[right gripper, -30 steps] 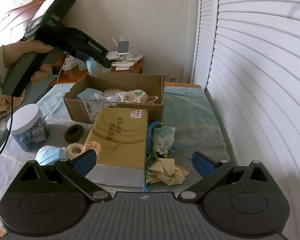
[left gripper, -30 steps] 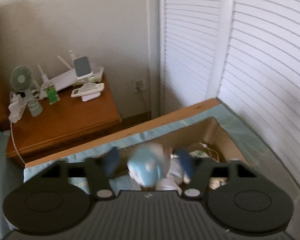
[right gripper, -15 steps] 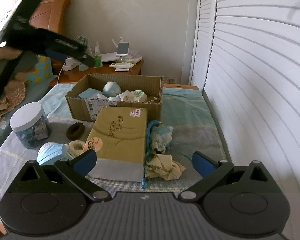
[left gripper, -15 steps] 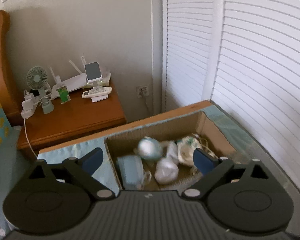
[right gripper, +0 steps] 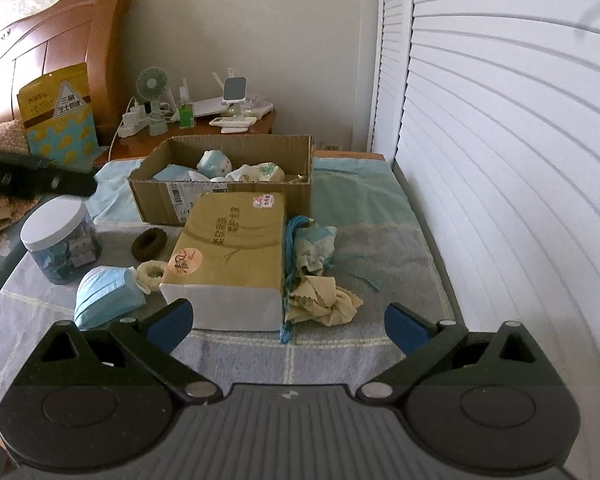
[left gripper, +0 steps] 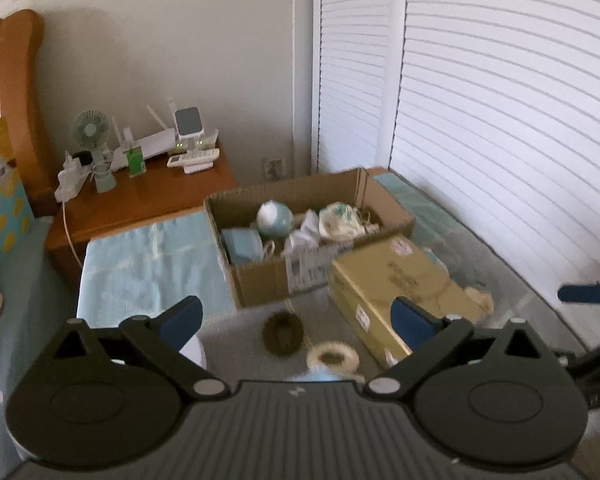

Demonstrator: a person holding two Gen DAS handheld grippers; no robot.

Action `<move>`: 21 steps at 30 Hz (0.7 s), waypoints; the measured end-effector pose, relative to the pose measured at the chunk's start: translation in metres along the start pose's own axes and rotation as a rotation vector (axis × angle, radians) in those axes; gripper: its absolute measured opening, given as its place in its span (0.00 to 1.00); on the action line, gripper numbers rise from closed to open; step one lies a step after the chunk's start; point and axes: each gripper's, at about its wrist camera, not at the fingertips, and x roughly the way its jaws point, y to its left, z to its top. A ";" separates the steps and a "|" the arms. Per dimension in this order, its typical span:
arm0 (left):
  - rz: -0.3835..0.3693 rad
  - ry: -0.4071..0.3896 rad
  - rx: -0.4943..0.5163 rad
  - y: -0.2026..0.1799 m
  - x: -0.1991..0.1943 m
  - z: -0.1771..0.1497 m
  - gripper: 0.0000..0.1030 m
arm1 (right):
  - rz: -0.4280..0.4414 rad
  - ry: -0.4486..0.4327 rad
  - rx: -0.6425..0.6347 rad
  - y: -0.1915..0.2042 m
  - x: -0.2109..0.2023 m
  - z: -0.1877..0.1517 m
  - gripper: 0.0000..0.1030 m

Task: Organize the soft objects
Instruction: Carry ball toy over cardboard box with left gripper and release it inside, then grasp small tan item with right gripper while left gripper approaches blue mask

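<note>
A cardboard box (right gripper: 236, 194) stands on the bed and holds a pale blue plush ball (right gripper: 214, 162), a folded blue mask and white cloths; it also shows in the left wrist view (left gripper: 260, 276). My left gripper (left gripper: 296, 320) is open and empty, above a dark hair scrunchie (left gripper: 283, 332) and a cream scrunchie (left gripper: 333, 357). My right gripper (right gripper: 286, 324) is open and empty, near a blue face mask (right gripper: 108, 294), a tissue pack (right gripper: 232, 256) and crumpled cloths (right gripper: 320, 296).
A clear jar with a white lid (right gripper: 60, 242) stands at the left on the bed. A wooden nightstand (left gripper: 148, 200) with a fan and small devices is behind the box. White louvered doors (right gripper: 500, 160) run along the right.
My left gripper let go of the pale blue plush ball into the box, opened, and pulled back and away from the box. The right gripper stayed open and nearly still.
</note>
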 end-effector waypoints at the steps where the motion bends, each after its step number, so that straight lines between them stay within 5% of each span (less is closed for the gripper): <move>1: 0.000 0.001 -0.002 -0.001 -0.002 -0.005 0.97 | 0.000 0.001 0.000 0.000 0.000 -0.001 1.00; 21: 0.024 0.091 -0.065 -0.005 0.018 -0.071 0.97 | 0.070 0.119 -0.080 0.015 0.030 -0.029 1.00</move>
